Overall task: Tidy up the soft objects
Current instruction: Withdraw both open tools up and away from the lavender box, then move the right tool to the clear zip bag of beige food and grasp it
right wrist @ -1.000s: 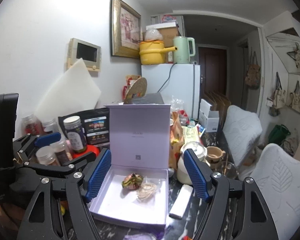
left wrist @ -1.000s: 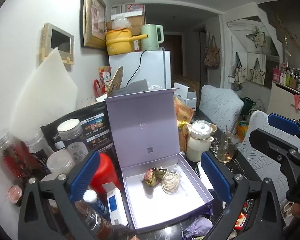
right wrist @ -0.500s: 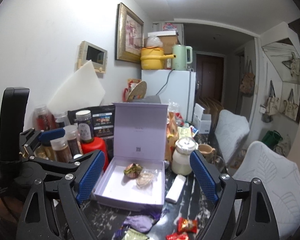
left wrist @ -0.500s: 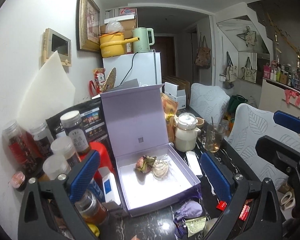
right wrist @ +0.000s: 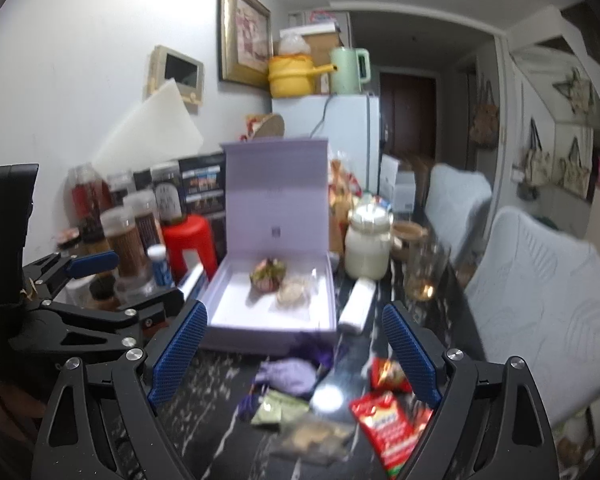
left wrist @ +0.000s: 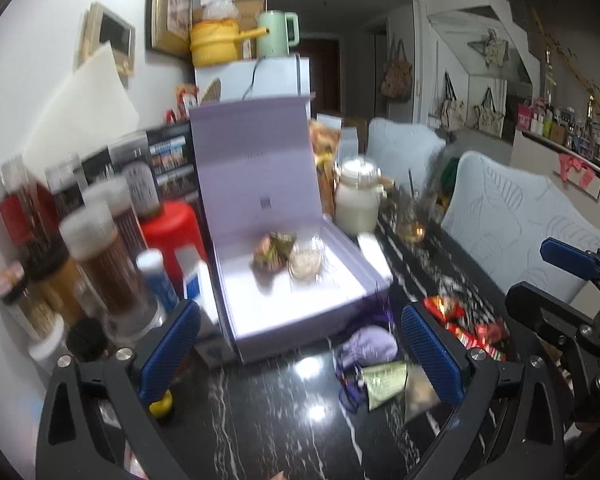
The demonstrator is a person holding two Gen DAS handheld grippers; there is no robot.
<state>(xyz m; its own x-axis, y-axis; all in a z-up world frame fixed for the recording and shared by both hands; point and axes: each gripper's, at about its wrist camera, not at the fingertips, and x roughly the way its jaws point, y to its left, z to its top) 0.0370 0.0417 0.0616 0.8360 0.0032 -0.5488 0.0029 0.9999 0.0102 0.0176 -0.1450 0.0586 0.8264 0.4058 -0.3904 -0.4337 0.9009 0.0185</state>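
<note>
An open lilac box [left wrist: 340, 304] [right wrist: 228, 322] stands on the black marble table with its lid upright. Inside lie a pink-green sachet [left wrist: 271, 248] [right wrist: 266, 274] and a pale round pouch [left wrist: 306, 266] [right wrist: 292, 294]. In front of the box lie a lilac pouch [left wrist: 366, 344] [right wrist: 290, 374] and a green packet [left wrist: 384, 380] [right wrist: 278, 406]. My left gripper [left wrist: 300, 356] is open and empty, before the box. My right gripper [right wrist: 294, 360] is open and empty above the lilac pouch.
Jars and a red canister [left wrist: 172, 228] crowd the left. A white jar [left wrist: 358, 206], a glass [right wrist: 424, 276] and a white bar [right wrist: 356, 306] stand right of the box. Red snack packets [right wrist: 384, 420] and a clear bag [right wrist: 312, 438] lie at front right. Padded chairs [right wrist: 540, 312] stand right.
Both grippers have pulled back and up from the box. More of the table front shows now, with the lilac pouch, green packet and red snack packets in view.
</note>
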